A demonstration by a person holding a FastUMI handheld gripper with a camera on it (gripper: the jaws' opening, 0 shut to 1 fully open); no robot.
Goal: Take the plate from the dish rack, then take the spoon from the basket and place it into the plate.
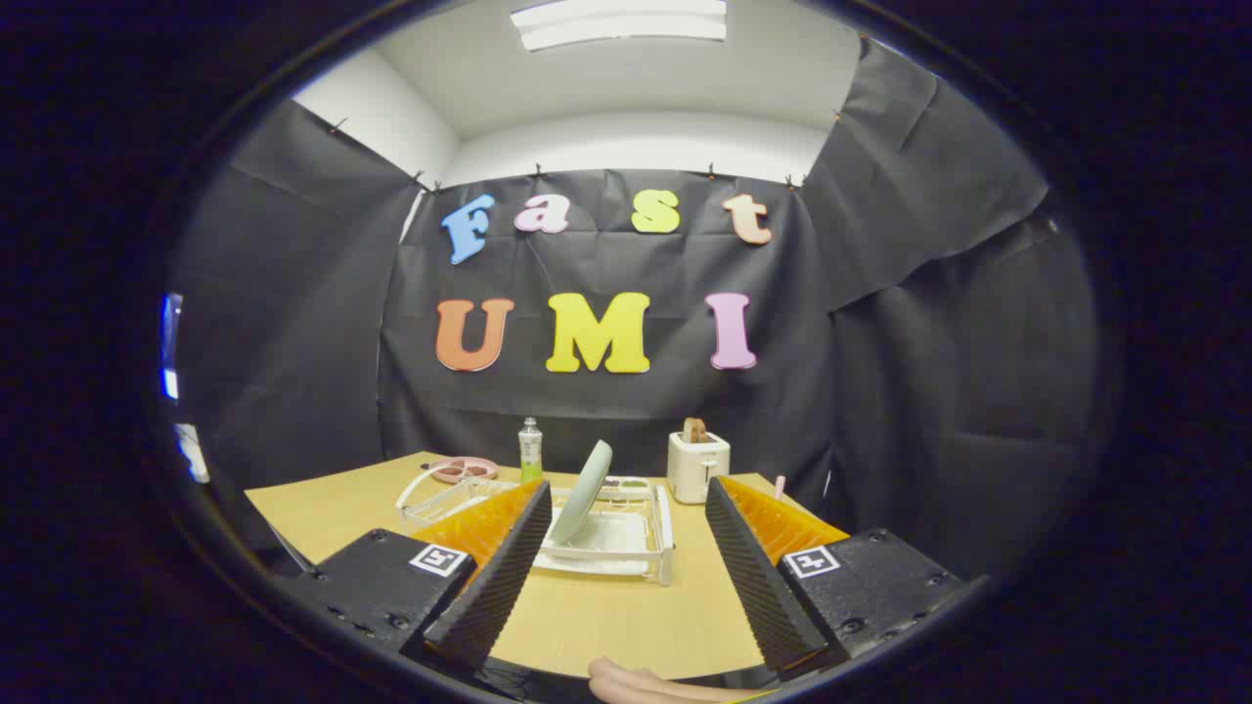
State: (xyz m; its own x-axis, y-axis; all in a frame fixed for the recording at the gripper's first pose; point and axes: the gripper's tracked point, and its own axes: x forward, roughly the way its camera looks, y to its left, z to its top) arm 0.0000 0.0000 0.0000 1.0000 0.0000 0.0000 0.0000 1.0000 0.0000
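Gripper (626, 548) is held level above the near table edge, its ribbed fingers (509, 567) spread wide and holding nothing. A bit of a hand (646, 684) shows at 6 o'clock below them. Square fiducial tags sit on both finger mounts; no readable text. The plate (584, 504), pale green, smooth and round, leans tilted in the white wire dish rack (616, 548) at 12 o'clock just beyond the fingertips. Wood-grain table (606, 616). At 11 o'clock, beyond the rack, stand a clear bottle (529, 452) and a flat pink basket (463, 469); a white boxy toaster (697, 464) stands at 1 o'clock.
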